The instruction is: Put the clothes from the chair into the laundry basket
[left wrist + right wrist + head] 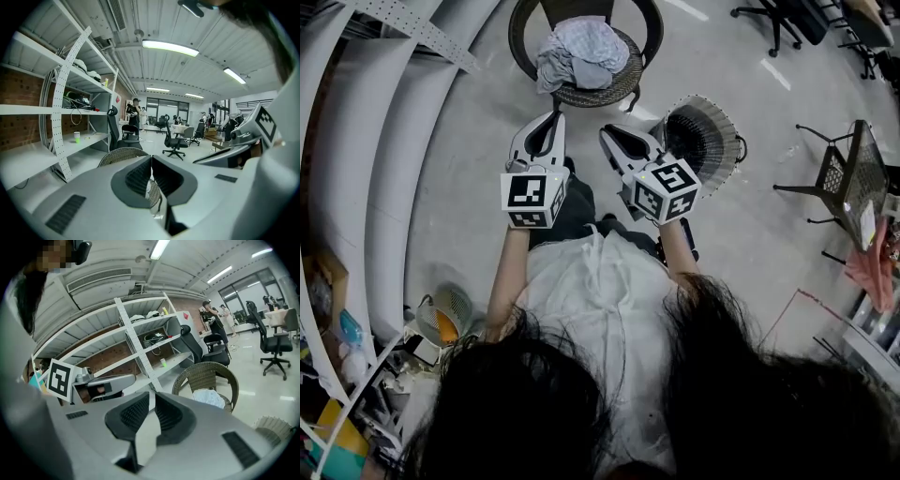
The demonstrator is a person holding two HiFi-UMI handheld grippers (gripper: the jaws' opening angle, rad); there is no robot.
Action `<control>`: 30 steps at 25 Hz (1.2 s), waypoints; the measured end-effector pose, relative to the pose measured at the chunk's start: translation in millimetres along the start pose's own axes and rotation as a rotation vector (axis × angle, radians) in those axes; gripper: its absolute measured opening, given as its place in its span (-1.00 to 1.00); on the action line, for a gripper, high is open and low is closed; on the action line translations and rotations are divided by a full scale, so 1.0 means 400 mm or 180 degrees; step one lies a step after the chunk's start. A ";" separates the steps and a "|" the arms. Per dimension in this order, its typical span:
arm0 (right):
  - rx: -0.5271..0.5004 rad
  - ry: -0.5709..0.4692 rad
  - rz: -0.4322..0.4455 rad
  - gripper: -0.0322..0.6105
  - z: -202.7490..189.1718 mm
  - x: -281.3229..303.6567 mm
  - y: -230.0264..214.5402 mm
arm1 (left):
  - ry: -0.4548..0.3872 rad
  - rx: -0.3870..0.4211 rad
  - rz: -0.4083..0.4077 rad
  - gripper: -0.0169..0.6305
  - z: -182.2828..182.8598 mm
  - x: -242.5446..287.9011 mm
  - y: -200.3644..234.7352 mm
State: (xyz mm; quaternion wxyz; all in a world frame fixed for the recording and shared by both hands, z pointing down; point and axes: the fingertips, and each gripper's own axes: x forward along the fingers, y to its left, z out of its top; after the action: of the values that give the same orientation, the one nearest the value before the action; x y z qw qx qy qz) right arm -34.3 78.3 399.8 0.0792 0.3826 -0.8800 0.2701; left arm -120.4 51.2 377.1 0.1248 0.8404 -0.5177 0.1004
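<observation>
The clothes [581,52] sit in a crumpled heap on the seat of the chair [623,89], on the far side, with the basket [703,131] just to its right. The left gripper [553,117] and right gripper [609,131] are side by side short of the chair, each with its jaws pressed together on nothing. If they arrive like that, I'd expect them to shove the heap, or snag one layer and drag the rest onto the floor. The heap points nowhere in particular; its longer spread looks left to right.
</observation>
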 end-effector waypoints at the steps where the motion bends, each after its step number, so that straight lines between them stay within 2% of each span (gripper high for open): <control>1: 0.0018 0.0033 -0.0018 -0.74 -0.001 0.021 -0.005 | 0.0017 -0.0020 0.0005 -0.88 -0.004 0.011 0.024; 10: 0.0078 0.0262 -0.0155 -0.74 -0.007 0.192 -0.031 | 0.0128 -0.0086 -0.0044 -0.88 -0.026 0.077 0.195; 19: 0.0101 0.0363 -0.0385 -0.74 -0.003 0.314 -0.093 | 0.0174 -0.0026 -0.0177 -0.88 -0.025 0.134 0.321; 30: 0.0112 0.0608 -0.0589 -0.74 -0.038 0.355 -0.215 | 0.0279 -0.0238 -0.0129 -0.88 -0.079 0.157 0.353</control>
State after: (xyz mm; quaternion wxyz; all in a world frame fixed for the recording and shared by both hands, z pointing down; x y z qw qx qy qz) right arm -72.3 -51.4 497.6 0.1806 0.4361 -0.8244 0.3123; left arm -220.1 -53.3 440.7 0.1807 0.8403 -0.4980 0.1152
